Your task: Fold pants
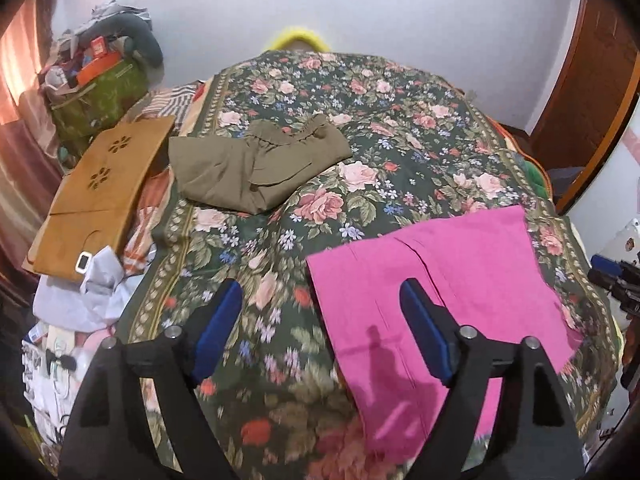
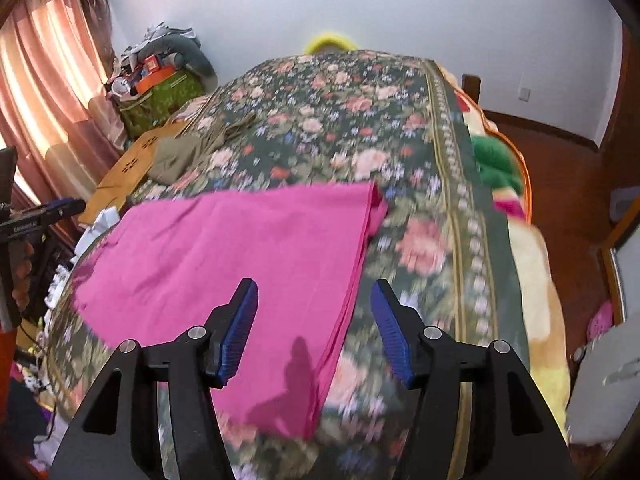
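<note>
The left gripper (image 1: 320, 320) fingers stand wide apart, gripping nothing, above the floral bedspread (image 1: 280, 240). The right gripper (image 2: 314, 322) fingers are parted and empty too. The folded pink pants (image 2: 224, 248) lie flat on the bed near both; olive pants (image 1: 256, 160) lie farther off.

We saw a pale wall (image 2: 440, 20) at top, backlit pink curtains (image 2: 52, 80) upper left, and a floral-covered bed (image 2: 328, 120) centre.

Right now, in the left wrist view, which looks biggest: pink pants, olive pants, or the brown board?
1. pink pants, though nearest the camera
2. olive pants and brown board: too alike to rank
</note>
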